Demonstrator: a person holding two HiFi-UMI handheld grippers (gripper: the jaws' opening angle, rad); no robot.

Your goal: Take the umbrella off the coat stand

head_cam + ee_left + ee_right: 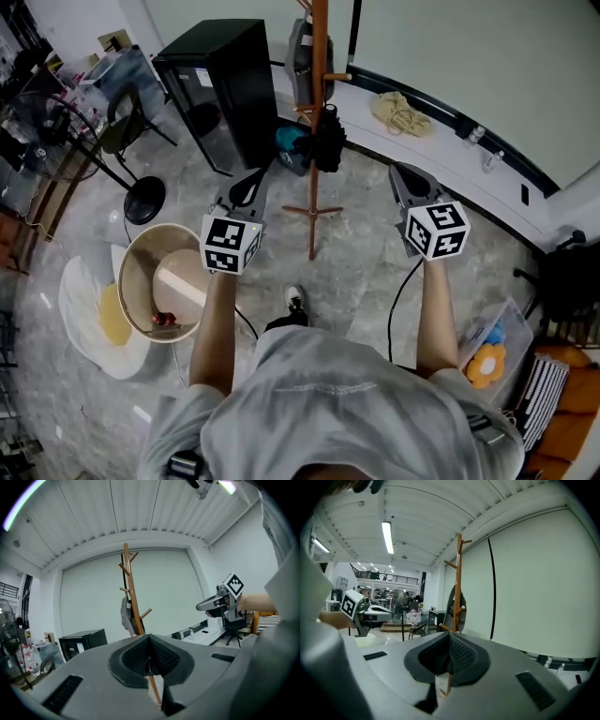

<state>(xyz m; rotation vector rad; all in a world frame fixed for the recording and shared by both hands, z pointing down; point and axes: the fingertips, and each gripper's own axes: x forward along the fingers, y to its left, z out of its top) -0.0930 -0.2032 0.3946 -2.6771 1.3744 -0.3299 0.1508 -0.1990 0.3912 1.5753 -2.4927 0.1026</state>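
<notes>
Left claw (251, 178) and right claw (397, 172) clenched empty; umbrella (329, 141) hangs ahead on coat stand (320, 84).

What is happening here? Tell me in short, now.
A person stands facing a wooden coat stand with a two-jaw gripper in each hand. A black umbrella hangs on the stand, and a grey bag hangs there too. The left gripper and the right gripper are both shut and empty, held short of the stand, one to each side. The umbrella has not yet been touched.
</notes>
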